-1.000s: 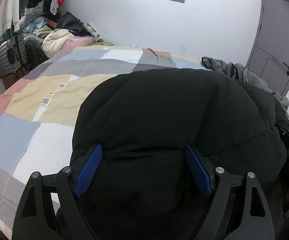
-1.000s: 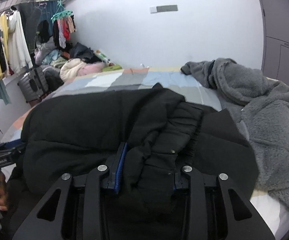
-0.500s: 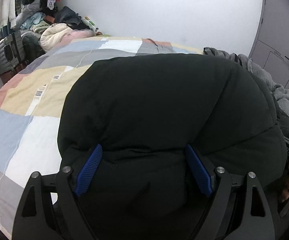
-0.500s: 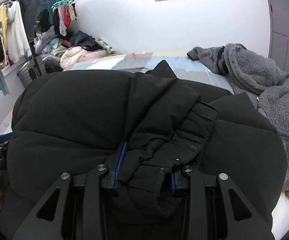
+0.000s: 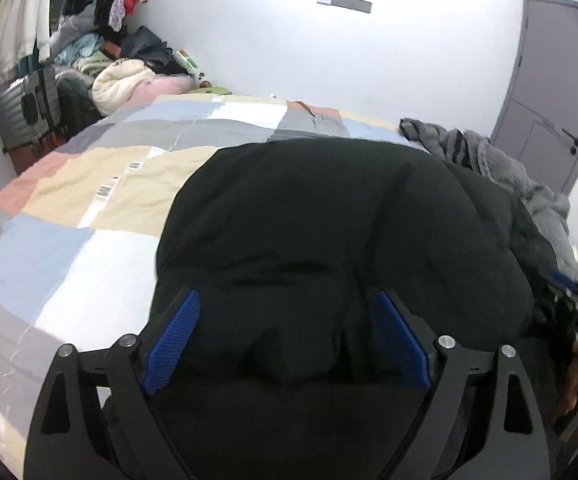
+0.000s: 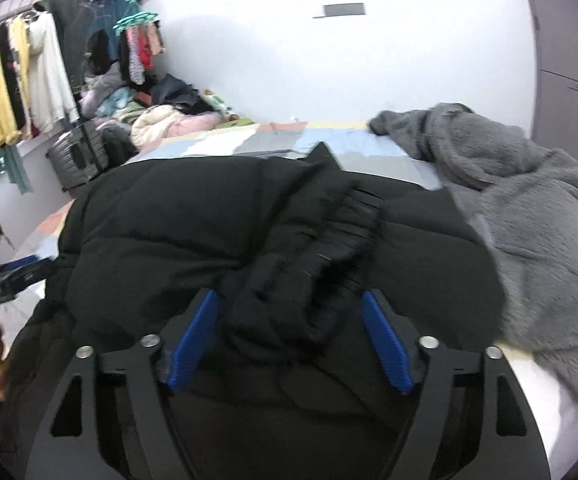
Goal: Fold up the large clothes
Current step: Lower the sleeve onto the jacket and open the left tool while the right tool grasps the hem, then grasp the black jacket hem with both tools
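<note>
In the left wrist view, the left gripper [image 5: 285, 336] stands with its blue-padded jaws spread wide and nothing pinched, the bulky black padded jacket [image 5: 341, 220] bulging between them. The jacket lies doubled over on the pastel patchwork bedspread [image 5: 89, 200].

In the right wrist view, the right gripper [image 6: 289, 340] is likewise spread apart, its pads flanking the jacket's ribbed black cuff [image 6: 329, 236]. A fluffy grey fleece garment [image 6: 529, 208] lies unfolded just beside, so one piece looks nearly folded and another remains.
</note>
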Action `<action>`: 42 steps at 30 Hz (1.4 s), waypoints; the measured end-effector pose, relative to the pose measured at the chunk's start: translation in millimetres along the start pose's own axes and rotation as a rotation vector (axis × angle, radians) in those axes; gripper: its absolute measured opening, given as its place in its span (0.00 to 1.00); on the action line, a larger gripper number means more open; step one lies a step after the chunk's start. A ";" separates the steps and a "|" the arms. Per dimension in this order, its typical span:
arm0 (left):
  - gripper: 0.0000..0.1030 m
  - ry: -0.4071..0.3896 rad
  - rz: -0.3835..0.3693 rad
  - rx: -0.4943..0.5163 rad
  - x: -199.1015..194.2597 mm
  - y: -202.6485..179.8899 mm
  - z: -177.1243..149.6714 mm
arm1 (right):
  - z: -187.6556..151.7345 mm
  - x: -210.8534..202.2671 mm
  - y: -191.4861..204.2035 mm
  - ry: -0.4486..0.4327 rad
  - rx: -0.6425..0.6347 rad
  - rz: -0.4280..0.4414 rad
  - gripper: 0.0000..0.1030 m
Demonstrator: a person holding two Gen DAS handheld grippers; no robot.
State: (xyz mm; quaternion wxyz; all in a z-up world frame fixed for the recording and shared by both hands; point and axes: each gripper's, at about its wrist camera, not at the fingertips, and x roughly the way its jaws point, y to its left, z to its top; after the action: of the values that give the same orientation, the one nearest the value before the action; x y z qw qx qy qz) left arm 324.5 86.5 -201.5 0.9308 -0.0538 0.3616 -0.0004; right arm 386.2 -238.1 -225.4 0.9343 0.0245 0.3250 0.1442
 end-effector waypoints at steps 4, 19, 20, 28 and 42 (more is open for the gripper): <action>0.88 0.006 -0.023 -0.011 -27.9 0.2 -19.9 | -5.5 -9.0 -16.8 0.022 0.004 -0.063 0.74; 0.90 0.017 -0.071 0.001 -40.6 -19.2 -33.3 | -35.8 12.9 -41.2 0.171 -0.106 -0.214 0.74; 0.90 0.019 -0.075 -0.005 -40.9 -18.7 -35.2 | -37.4 14.9 -39.8 0.173 -0.119 -0.219 0.73; 0.90 0.031 -0.072 -0.019 -35.6 -16.6 -36.8 | -33.1 13.7 -48.9 0.132 -0.089 -0.255 0.46; 0.90 -0.059 -0.115 -0.075 -112.0 5.8 -22.8 | -21.2 -44.6 -29.9 0.073 -0.010 -0.217 0.46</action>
State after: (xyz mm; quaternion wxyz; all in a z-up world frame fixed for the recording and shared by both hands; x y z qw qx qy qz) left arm 226.2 94.4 -143.3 0.9368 -0.1093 0.3302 -0.0386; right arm 347.5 -280.5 -219.6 0.9322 -0.0206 0.3587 0.0445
